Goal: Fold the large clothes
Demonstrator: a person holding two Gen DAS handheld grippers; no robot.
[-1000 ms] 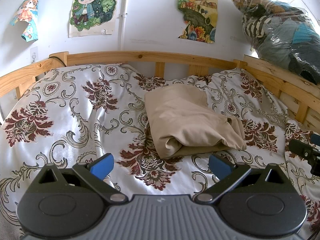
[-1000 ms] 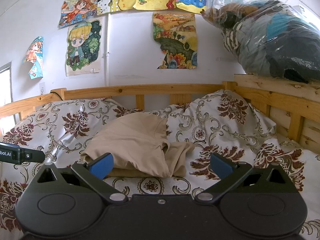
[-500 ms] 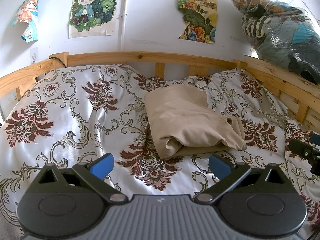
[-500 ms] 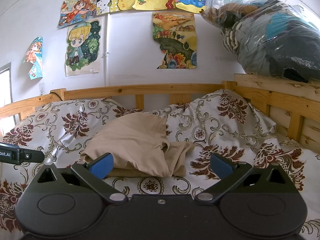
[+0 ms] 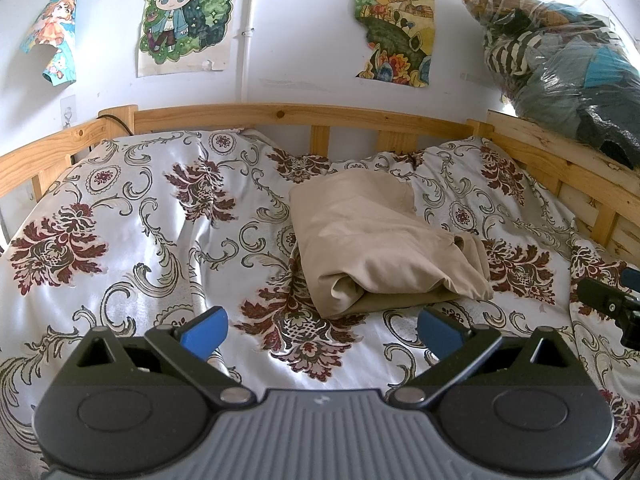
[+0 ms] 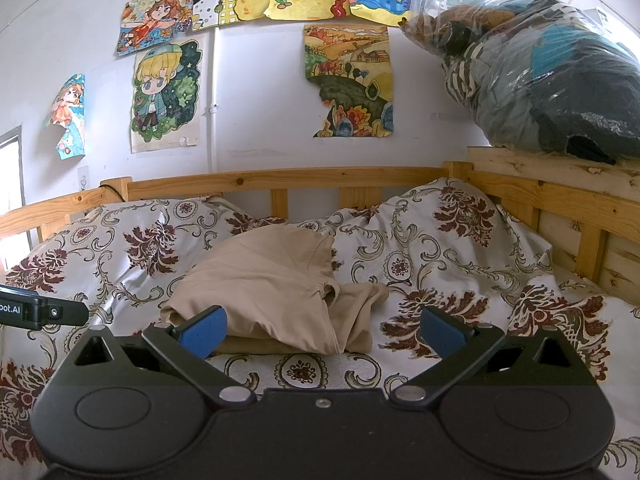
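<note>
- Wooden bed frame (image 5: 280, 114): pale pine, slatted rails along the far side and the right side.
- Floral bedspread (image 5: 132, 216): white ground with dark red flower clusters and grey-green scrolls; covers the whole bed, rumpled, bunched higher toward the far right corner.
- Folded beige garment (image 5: 372, 236): lies directly on the bedspread, right of centre; compact bundle in several layers, a darker olive layer showing along the near bottom edge.
</note>
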